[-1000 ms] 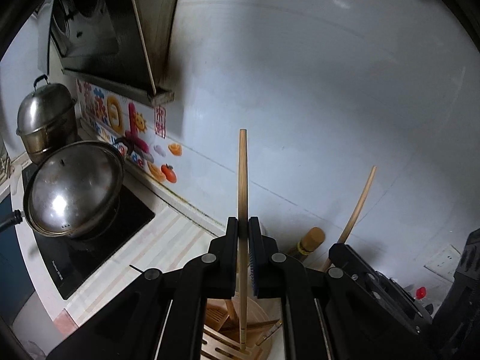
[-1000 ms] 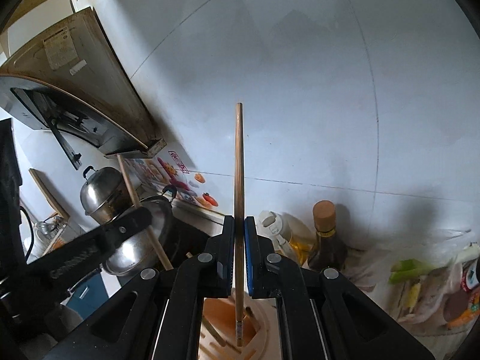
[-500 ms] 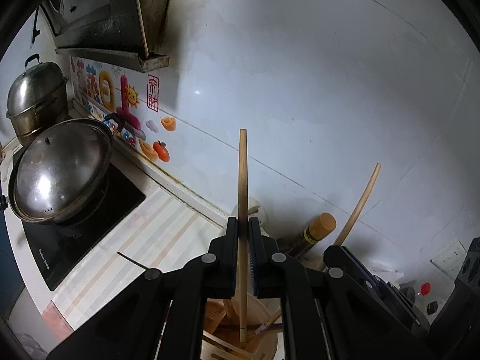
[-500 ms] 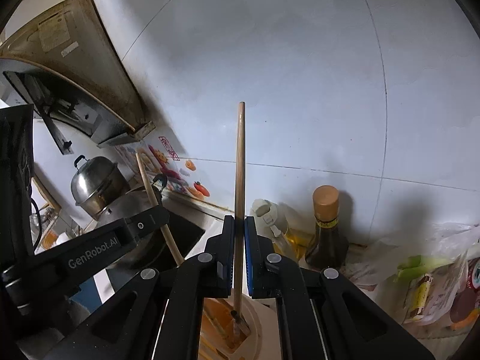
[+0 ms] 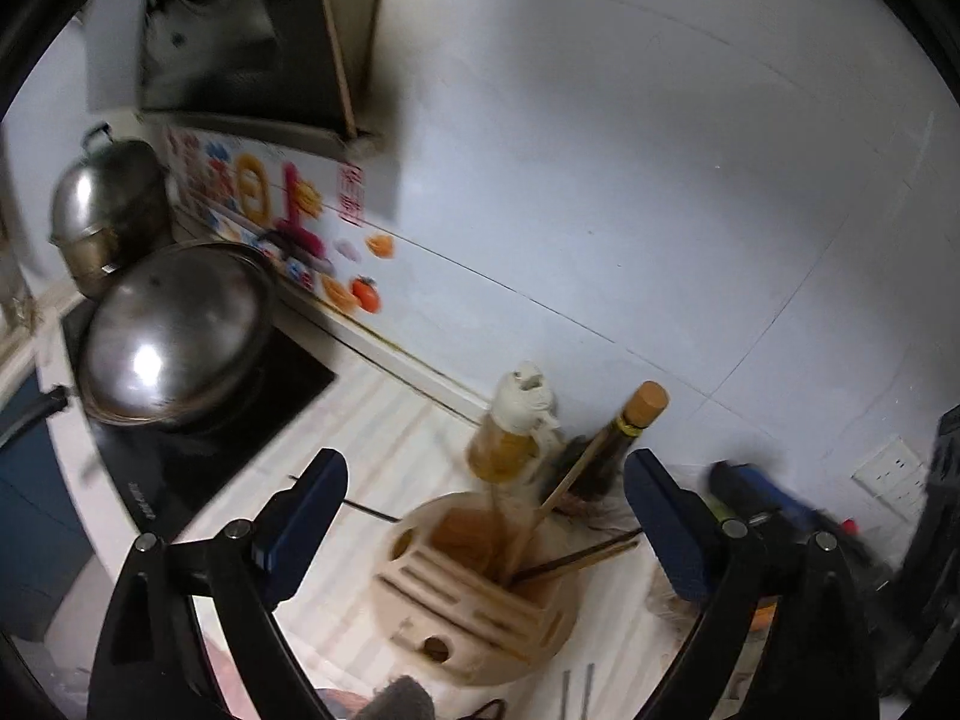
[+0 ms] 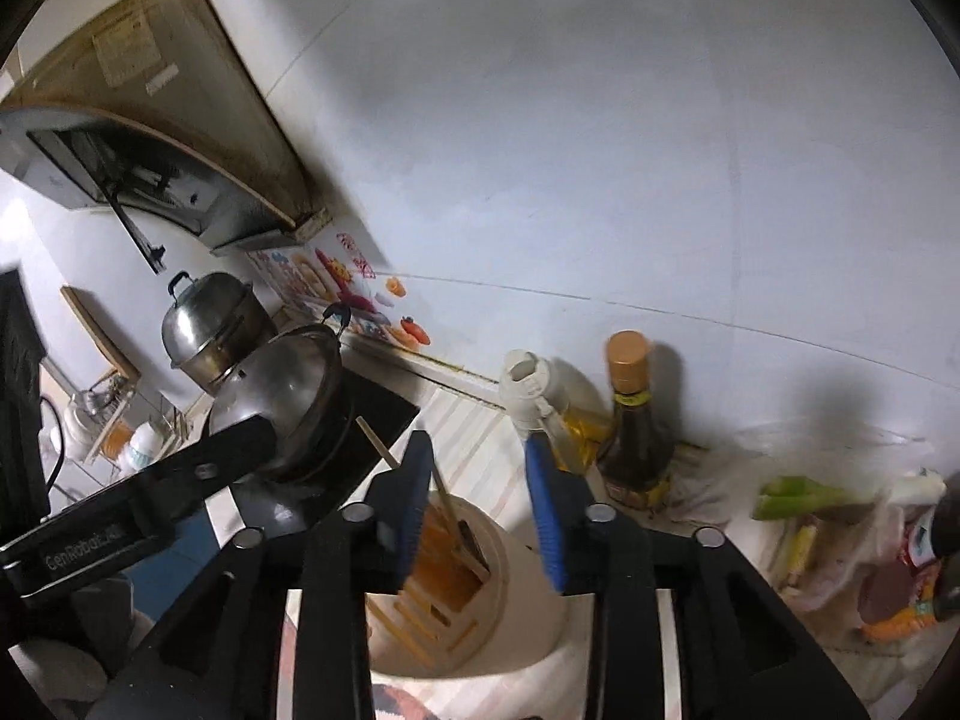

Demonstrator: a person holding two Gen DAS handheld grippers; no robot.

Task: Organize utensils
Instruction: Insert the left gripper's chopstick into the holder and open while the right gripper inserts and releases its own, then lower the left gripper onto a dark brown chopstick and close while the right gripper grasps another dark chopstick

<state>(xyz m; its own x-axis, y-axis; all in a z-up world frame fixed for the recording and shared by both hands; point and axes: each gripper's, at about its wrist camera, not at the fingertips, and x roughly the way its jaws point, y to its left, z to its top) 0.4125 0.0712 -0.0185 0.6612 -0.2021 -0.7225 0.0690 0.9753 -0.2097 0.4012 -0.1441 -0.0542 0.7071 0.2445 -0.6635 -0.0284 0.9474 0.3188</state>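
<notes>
Your left gripper (image 5: pixel 483 525) and right gripper (image 6: pixel 477 507) have both just been opening and grasp nothing now. The chopsticks (image 5: pixel 555 498) stand leaning inside the round holder (image 5: pixel 474 618) below them on the counter (image 5: pixel 384 426).

Wooden chopsticks in a round holder.
Two pale chopsticks (image 5: pixel 543 513) lean tilted in the open compartment of the beige utensil holder (image 5: pixel 480 636), which stands upright on the striped counter.
</notes>
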